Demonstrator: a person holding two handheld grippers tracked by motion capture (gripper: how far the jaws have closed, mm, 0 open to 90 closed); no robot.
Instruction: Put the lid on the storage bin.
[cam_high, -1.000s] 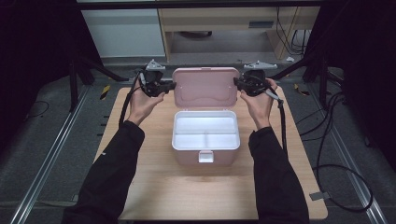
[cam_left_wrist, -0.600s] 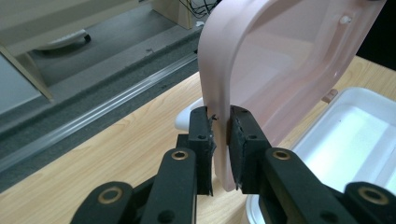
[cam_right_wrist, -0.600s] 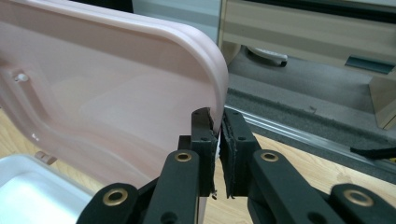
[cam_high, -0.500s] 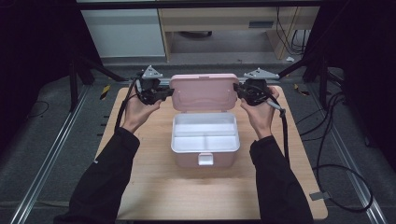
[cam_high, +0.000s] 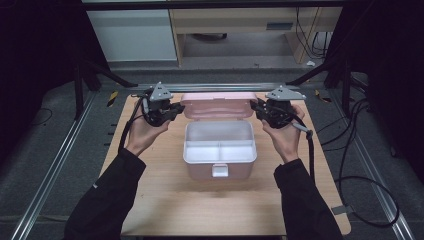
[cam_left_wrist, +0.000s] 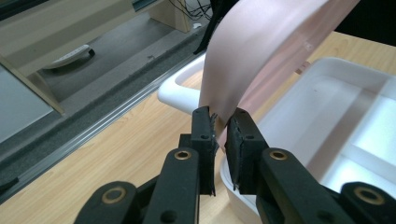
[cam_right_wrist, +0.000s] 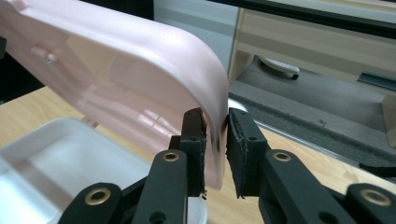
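A pink lunch box (cam_high: 218, 173) stands open at the middle of the wooden table, with its white two-part inner tray (cam_high: 219, 136) bare. Its pink lid (cam_high: 216, 105) rises from the far rim, tilted up on its hinge. My left gripper (cam_high: 175, 108) is shut on the lid's left edge, and my right gripper (cam_high: 259, 109) is shut on its right edge. In the left gripper view the jaws (cam_left_wrist: 220, 126) pinch the lid (cam_left_wrist: 261, 51) beside the tray (cam_left_wrist: 336, 107). In the right gripper view the lid's rim (cam_right_wrist: 212, 93) sits between my jaws (cam_right_wrist: 215, 126).
The table (cam_high: 165, 200) has free wood in front of the box and at both sides. Metal rails (cam_high: 60, 165) run along the table's sides and back. Cables (cam_high: 370, 190) lie on the floor at the right. A low shelf unit (cam_high: 235, 25) stands beyond the table.
Both grippers have come toward the person with the lid held between them. The lid has swung up from lying back and now looks shorter from above.
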